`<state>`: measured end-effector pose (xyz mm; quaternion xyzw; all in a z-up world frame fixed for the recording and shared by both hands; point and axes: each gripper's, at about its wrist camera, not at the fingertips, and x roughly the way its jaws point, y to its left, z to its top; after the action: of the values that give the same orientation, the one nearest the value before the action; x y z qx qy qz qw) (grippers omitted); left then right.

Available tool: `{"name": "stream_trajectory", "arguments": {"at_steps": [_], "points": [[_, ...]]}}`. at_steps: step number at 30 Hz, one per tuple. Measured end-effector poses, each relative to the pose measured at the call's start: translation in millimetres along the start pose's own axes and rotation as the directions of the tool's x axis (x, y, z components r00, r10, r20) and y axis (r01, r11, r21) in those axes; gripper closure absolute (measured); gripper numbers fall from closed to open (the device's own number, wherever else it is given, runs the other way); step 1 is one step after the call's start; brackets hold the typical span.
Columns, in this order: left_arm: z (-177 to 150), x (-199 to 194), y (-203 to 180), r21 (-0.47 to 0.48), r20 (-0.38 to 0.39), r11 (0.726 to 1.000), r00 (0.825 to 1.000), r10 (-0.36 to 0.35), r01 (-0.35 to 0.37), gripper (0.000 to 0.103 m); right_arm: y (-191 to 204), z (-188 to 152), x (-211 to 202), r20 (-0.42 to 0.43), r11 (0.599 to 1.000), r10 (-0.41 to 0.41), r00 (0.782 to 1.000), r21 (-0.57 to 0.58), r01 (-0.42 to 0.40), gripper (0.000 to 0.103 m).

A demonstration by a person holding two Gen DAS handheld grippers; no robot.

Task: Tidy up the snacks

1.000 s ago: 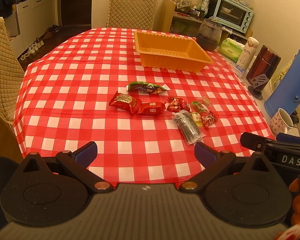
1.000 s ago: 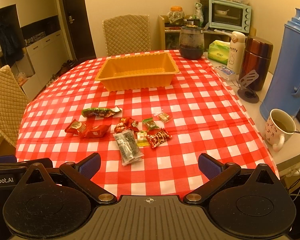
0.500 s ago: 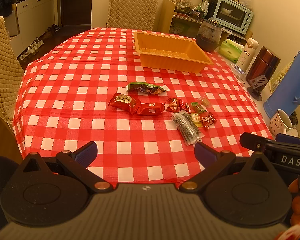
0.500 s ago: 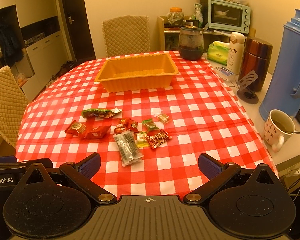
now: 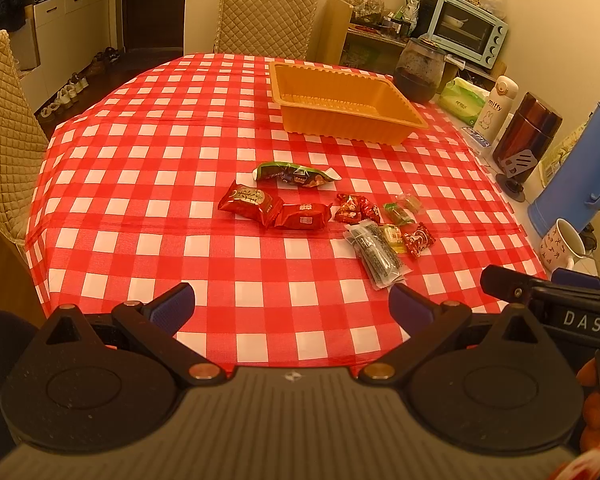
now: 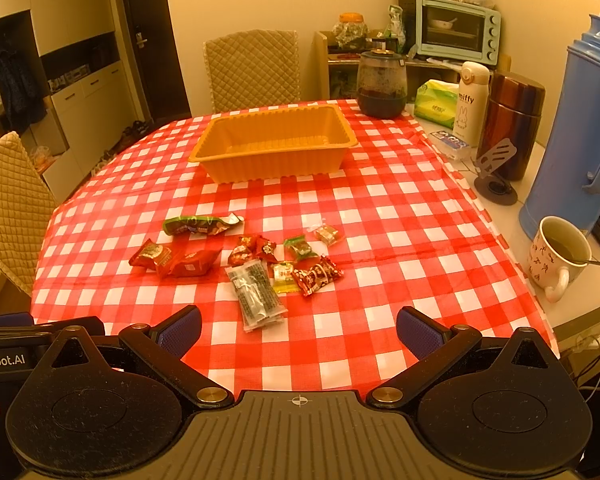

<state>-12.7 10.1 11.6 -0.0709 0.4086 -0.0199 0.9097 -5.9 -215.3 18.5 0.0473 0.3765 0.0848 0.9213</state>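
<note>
Snacks (image 6: pixel 244 258) all loose mid-table on checked cloth (image 6: pixel 400 240), none in orange bin (image 6: pixel 274 148) beyond them — bin looks empty. Nothing sorted yet, whole job left. Left gripper (image 5: pixel 292 308) & right gripper (image 6: pixel 298 328): jaws wide, holding nothing, near table edge.

Snacks (image 6: pixel 252 264) lie before the seemingly empty tray (image 6: pixel 274 160).

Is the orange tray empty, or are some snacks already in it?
Empty: the orange tray shows only its bare ribbed floor, and the snacks all lie on the tablecloth nearer the camera.
</note>
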Motion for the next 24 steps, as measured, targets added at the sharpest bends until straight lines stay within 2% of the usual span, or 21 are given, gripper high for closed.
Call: {"name": "stream_trajectory", "arguments": {"at_steps": [9,17,21,24], "points": [[0.2,18.7,17.1,-0.034,-0.021,0.999,1.000,0.010,-0.011,0.001,-5.3,-6.5,16.7,0.000,0.999,0.037,0.999,0.027,-0.037,0.000],[11.3,56.3,32.1,-0.017,-0.047,0.999,0.999,0.028,-0.029,0.001,-0.1,-6.3,54.2,-0.019,0.994,0.102,0.995,-0.024,-0.103,0.001],[19.3,78.4,39.9,0.011,-0.045,1.000,0.999,0.020,-0.019,0.002,3.1,-3.2,82.0,-0.053,0.990,0.128,0.990,-0.049,-0.131,0.014],[28.2,95.5,45.6,0.056,-0.042,0.998,0.999,0.027,-0.025,0.007,5.8,-2.4,102.0,-0.072,0.987,0.139,0.988,-0.069,-0.144,0.019]]}}
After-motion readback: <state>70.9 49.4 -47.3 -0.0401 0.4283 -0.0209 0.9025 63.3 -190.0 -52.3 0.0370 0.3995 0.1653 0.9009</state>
